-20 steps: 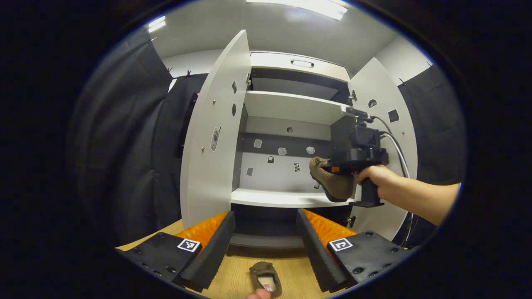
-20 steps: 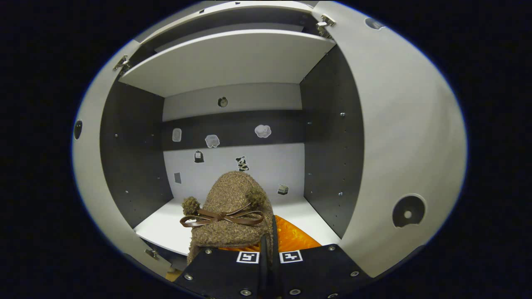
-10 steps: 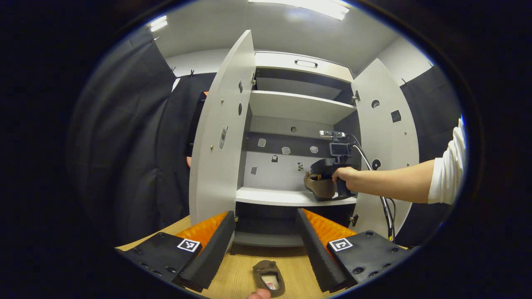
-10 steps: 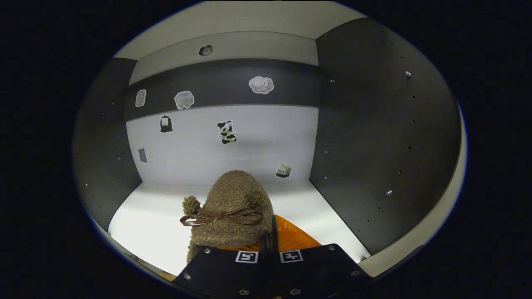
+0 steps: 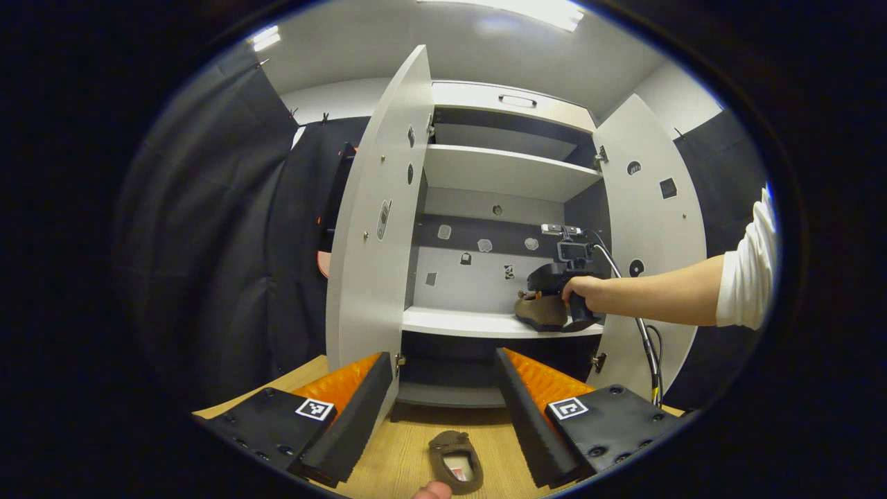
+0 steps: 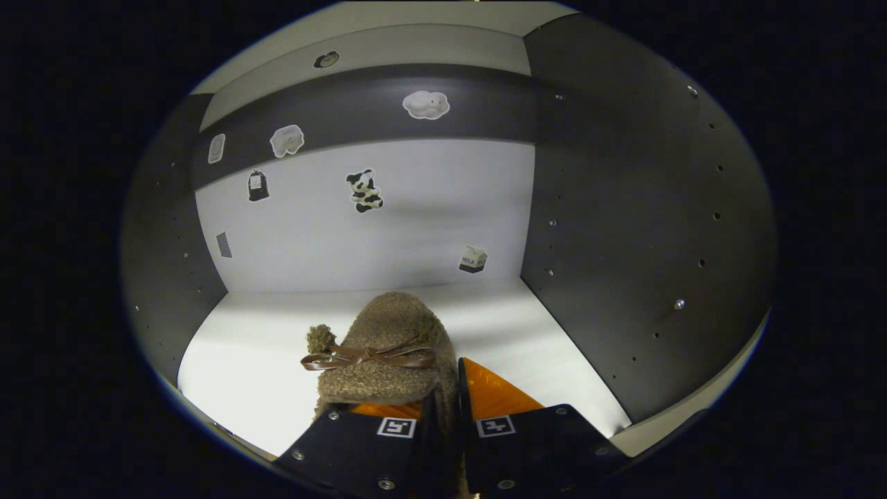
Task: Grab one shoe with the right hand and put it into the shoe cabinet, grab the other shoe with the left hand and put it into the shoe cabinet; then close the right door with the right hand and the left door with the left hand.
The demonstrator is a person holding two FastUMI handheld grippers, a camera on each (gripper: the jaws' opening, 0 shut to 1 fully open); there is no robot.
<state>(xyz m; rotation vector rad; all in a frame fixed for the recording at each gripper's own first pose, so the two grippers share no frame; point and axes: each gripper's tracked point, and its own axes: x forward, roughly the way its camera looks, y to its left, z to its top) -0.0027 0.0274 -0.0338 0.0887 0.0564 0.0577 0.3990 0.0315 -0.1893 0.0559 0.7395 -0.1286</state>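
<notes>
fuzzy woolly shoe [image 6: 388,353], matt smooth shelf [image 6: 277,346]

I hold my left gripper [image 5: 443,388] low and near, its fingers spread wide apart. My right arm [image 5: 665,296] extends far forward, its hand [image 5: 585,294] wrapped around the right gripper [image 6: 449,409], whose fingers are nearly closed, with a narrow gap between them.

The left gripper view looked from low over the wooden floor [image 5: 409,450], well back, facing the open white shoe cabinet [image 5: 506,173]. The right gripper view sat inside it, close above the white shelf [image 6: 277,346]; both shared that shelf.
</notes>
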